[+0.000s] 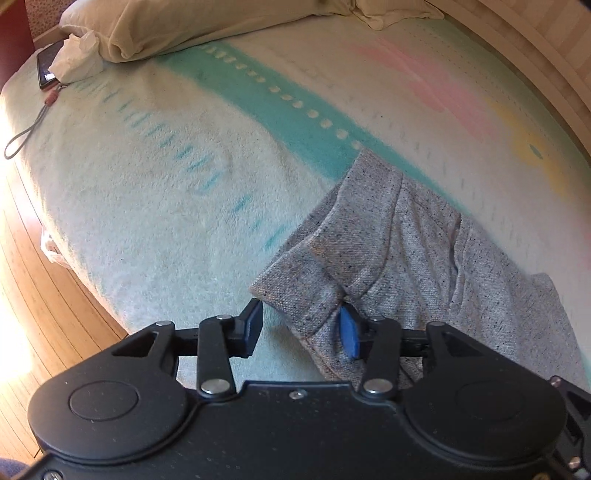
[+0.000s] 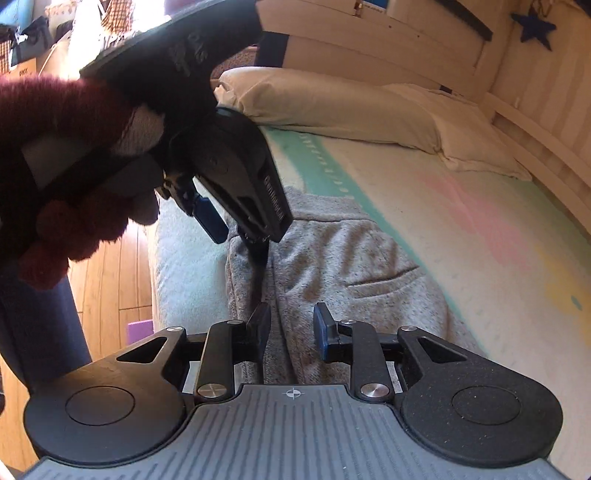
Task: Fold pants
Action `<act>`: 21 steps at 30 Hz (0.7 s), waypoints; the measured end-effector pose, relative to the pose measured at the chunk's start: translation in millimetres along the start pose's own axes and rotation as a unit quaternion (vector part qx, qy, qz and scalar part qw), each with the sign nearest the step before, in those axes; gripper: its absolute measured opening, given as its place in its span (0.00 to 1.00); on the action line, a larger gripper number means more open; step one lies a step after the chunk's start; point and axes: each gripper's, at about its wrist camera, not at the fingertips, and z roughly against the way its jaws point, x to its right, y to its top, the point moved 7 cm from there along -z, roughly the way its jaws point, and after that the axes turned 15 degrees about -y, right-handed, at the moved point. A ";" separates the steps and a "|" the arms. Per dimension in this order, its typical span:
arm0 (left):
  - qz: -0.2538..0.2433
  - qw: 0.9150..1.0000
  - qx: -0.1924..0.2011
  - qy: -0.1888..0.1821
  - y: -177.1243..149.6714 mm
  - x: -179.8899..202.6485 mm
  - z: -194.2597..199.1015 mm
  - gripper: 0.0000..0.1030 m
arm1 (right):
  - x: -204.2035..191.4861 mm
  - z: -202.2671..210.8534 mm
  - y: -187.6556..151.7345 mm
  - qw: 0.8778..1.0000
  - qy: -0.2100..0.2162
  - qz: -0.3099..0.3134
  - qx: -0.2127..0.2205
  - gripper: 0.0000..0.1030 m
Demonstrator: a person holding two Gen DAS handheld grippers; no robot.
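Note:
Grey speckled pants (image 1: 399, 236) lie on the pastel blanket (image 1: 166, 206) near the bed's edge, with a folded corner pointing at the left wrist camera. My left gripper (image 1: 301, 330) straddles that corner. Its blue right pad (image 1: 349, 334) is tucked into a crease, while the left pad (image 1: 255, 325) stands just clear of the cloth, so the jaws are open. In the right wrist view the pants (image 2: 351, 266) spread ahead, and my right gripper (image 2: 291, 328) hovers open just over them, gripping nothing. The left gripper (image 2: 236, 236) shows there too, held by a hand in a fuzzy maroon sleeve (image 2: 55, 221).
Cream pillows (image 1: 177, 26) lie along the head of the bed. A phone (image 1: 46, 68) under a white tissue (image 1: 75, 55), with a grey lanyard (image 1: 26, 136), sits at the far corner. Wooden floor (image 1: 33, 295) runs beside the bed, and a pale headboard (image 2: 535, 110) bounds the far side.

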 end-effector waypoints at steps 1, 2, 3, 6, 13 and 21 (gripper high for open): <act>0.000 1.000 -0.004 0.003 -0.6 -0.4 -1.9 0.53 | -2.8 -3.3 -0.7 1.000 -0.007 0.007 0.001 0.24; -0.002 1.000 -0.010 0.009 -2.2 0.0 -3.8 0.53 | -5.0 -6.3 -1.7 1.000 -0.016 0.016 0.002 0.24; -0.005 1.000 -0.017 0.017 -3.8 -0.6 -4.9 0.55 | -7.3 -9.4 -2.9 0.999 -0.027 0.027 0.003 0.25; 0.003 0.999 -0.021 0.024 -3.7 -6.0 -4.2 0.60 | -10.2 -13.9 -7.2 0.998 -0.031 0.048 0.010 0.23; -0.016 0.999 -0.011 0.030 -6.5 -1.2 18.5 0.61 | 5.2 -15.3 -4.9 0.999 0.016 -0.028 -0.006 0.08; -0.014 0.984 0.140 0.106 22.6 -10.0 65.3 0.58 | 20.5 16.0 16.9 0.987 0.069 -0.144 0.012 0.05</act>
